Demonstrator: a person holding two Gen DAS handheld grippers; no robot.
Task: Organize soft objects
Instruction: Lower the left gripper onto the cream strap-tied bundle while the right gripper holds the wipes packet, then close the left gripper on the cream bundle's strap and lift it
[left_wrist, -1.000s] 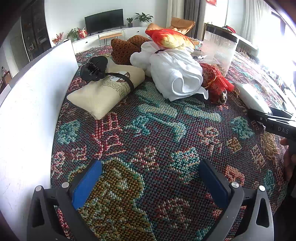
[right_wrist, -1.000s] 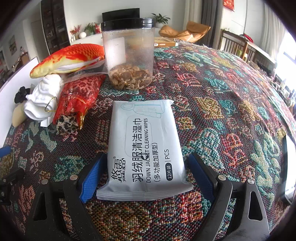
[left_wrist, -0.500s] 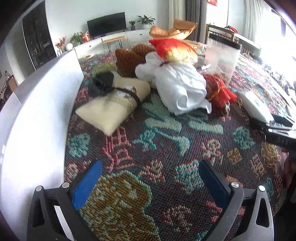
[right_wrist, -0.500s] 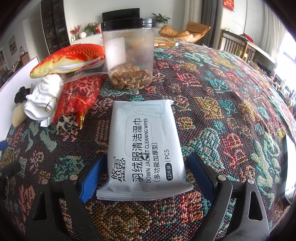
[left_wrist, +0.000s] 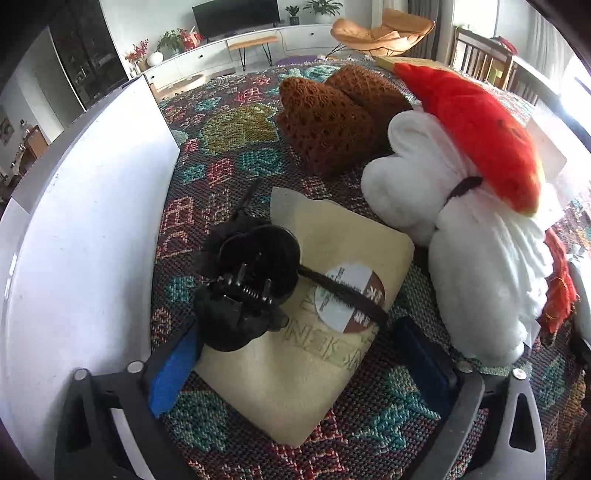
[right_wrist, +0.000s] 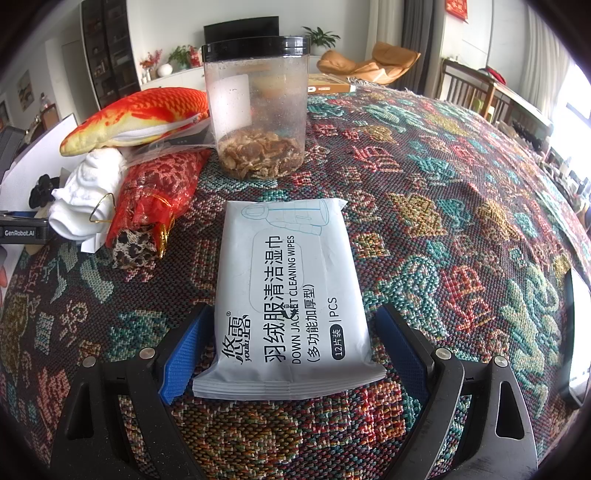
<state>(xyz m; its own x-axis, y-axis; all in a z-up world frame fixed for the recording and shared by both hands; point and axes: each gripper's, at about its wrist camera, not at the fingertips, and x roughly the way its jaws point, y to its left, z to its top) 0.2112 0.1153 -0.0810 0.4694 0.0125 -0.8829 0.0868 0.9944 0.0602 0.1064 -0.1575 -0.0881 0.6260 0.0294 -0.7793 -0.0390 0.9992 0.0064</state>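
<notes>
Left claw straddles the beige towel pack, jaws just narrowing, pads not pressing yet. Black hair clip sits on the pack at 9 o'clock, touching the left pad; close slowly so it doesn't snag. White board walls off 9 o'clock; white plush crowds 3. Right claw wide around the wipes pack, worktop free toward 2.

Bright daylight pours in from the blown-out window on my right, fisheye bends my edges hard, corners go black, shadows stay soft
</notes>
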